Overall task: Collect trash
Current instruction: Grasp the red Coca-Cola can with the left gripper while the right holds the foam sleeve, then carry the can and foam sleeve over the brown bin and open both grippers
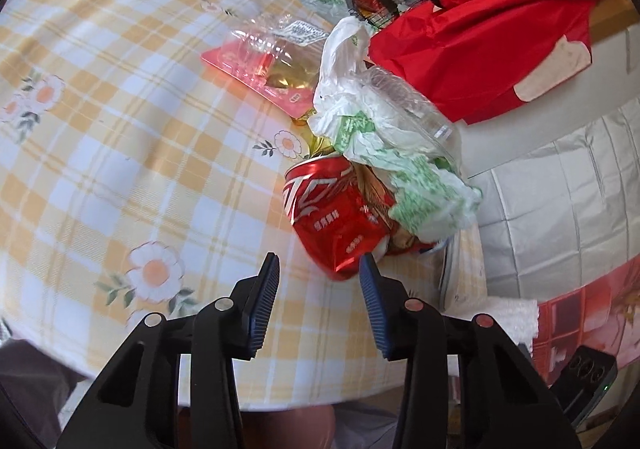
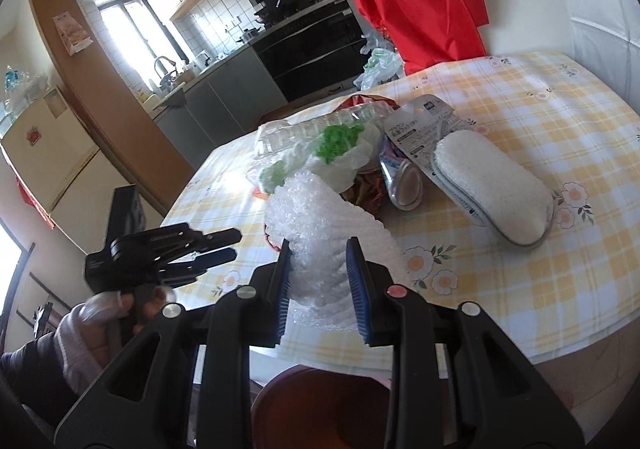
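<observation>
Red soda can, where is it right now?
Left wrist view: the crushed red can lies on the checked tablecloth, just ahead of the open left tongs, under the white-green plastic bag.

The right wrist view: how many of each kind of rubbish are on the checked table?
Crushed red drink can: 1
White and green plastic bag: 1
Clear ribbed plastic tray: 1
White bubble wrap sheet: 1
Packaged white sponge: 1
Total: 5

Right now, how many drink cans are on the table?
1: a crushed red can lies at the near end of the trash pile, just ahead of the left claw. The plastic bags could hide more.
</observation>
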The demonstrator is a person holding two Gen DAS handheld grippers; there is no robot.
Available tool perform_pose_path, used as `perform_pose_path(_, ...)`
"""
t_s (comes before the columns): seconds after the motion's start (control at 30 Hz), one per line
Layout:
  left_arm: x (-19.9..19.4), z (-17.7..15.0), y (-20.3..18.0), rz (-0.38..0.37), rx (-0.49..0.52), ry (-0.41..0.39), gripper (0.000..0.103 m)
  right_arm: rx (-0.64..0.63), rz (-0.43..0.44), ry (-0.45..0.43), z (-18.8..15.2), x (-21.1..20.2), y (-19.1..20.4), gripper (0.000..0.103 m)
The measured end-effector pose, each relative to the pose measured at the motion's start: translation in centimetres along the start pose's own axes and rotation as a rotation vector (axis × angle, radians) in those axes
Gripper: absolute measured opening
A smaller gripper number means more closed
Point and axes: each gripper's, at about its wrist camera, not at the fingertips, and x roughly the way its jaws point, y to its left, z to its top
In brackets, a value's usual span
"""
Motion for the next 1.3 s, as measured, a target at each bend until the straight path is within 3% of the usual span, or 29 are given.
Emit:
perform_pose_path(0.4,4.9,2.7,2.1,-0.034,-0.057,0.01,0.04,-0.006,-0.022,0.036,1.0,1.8,-1.4,0.029)
perform_pose_path(0.47,5.3,2.8,2.5,-0.035,-0.074,0.019,0.022,-0.003,-0.024,0.037,1.1,1.8,-1.5,0.029)
perform_pose_path(0.53,5.2,2.7,2.8,-0.038,-0.081,0.021,0.017,0.004,-0.023,0.032,1.1,1.6,-1.6,0.029)
perform_pose_path(0.77,0.3,1.5,3.4,-0.008,-0.059,-0.022,0.013,0.01,-0.007,0.017,0.9,1.0,-0.8,0.029)
perform_pose_path(0.87,-2.8,0.6,3.0,0.028,-0.001,-0.054,0.007,0.017,0.015,0.016,0.5,0.8,0.1,0.029)
perform_pose_path(1.07,-8.3,-1.4,1.0,0.066,0.132,-0.139,0.006,-0.018,0.053,0.029,-0.4,0.3,2.6,0.029)
perform_pose_path(1.3,-12.5,-4.2,-2.6,0.019,0.278,-0.201,0.006,-0.068,0.076,0.069,-2.1,-0.9,4.7,0.029)
